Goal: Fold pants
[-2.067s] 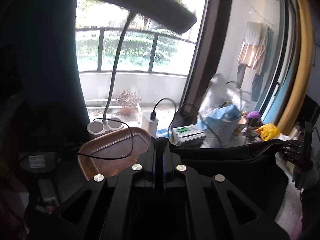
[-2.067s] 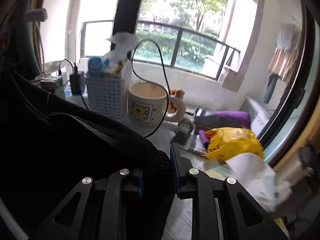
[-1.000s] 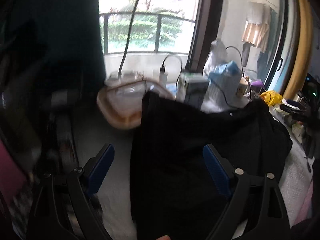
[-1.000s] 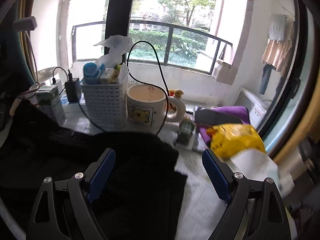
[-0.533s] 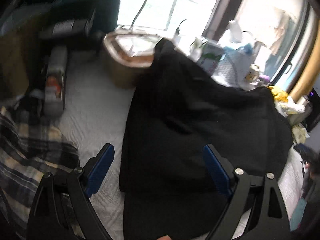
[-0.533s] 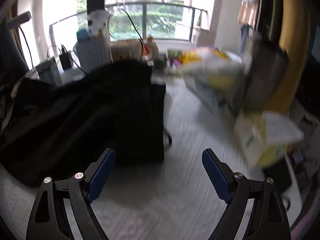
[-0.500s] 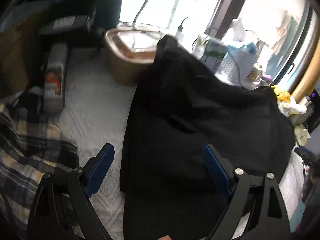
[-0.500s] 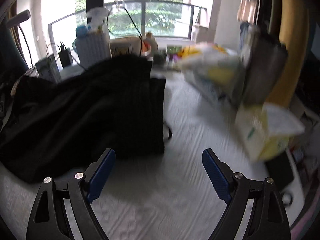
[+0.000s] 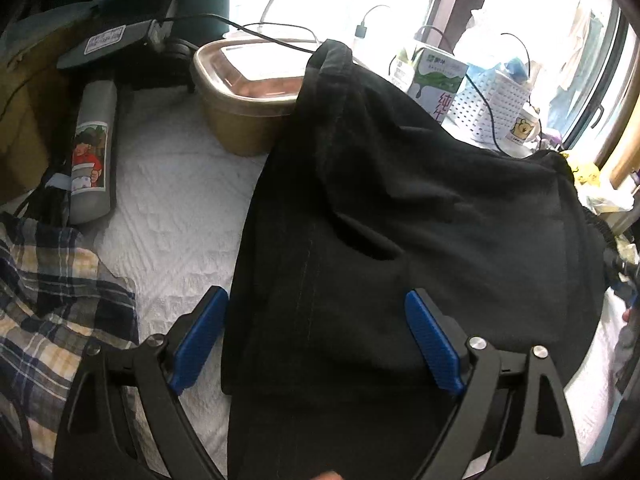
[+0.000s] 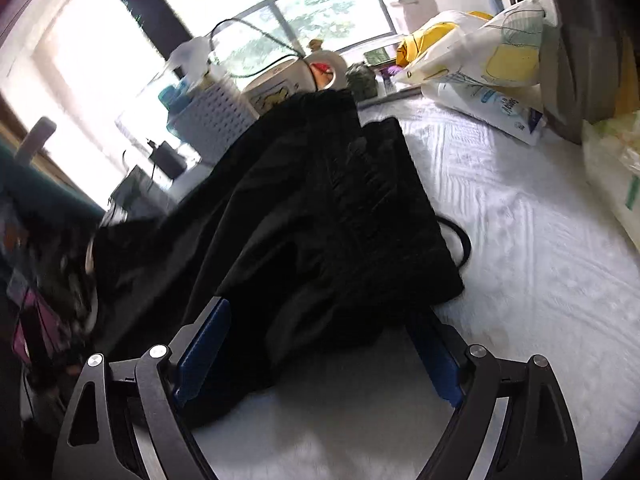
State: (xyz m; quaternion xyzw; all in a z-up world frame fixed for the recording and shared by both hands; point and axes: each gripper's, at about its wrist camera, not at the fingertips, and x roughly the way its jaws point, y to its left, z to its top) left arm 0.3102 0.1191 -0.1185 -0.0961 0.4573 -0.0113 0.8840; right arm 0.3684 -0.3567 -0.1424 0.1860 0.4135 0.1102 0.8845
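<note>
Left wrist view | black pants (image 9: 400, 208) lie folded over on the white cloth (image 9: 168, 208), top end leaning on a brown tub (image 9: 244, 120) | left gripper (image 9: 316, 344) and right gripper (image 10: 316, 352) both wide apart, holding nothing | next: grab matching corners, fold evenly.

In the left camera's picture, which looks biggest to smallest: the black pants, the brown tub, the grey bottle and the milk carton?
1. Black pants, by far.
2. Brown tub.
3. Grey bottle.
4. Milk carton, partly hidden behind the pants.

The tub and bottle look close in size, and the carton sits farther back, so true sizes are unsure.
</note>
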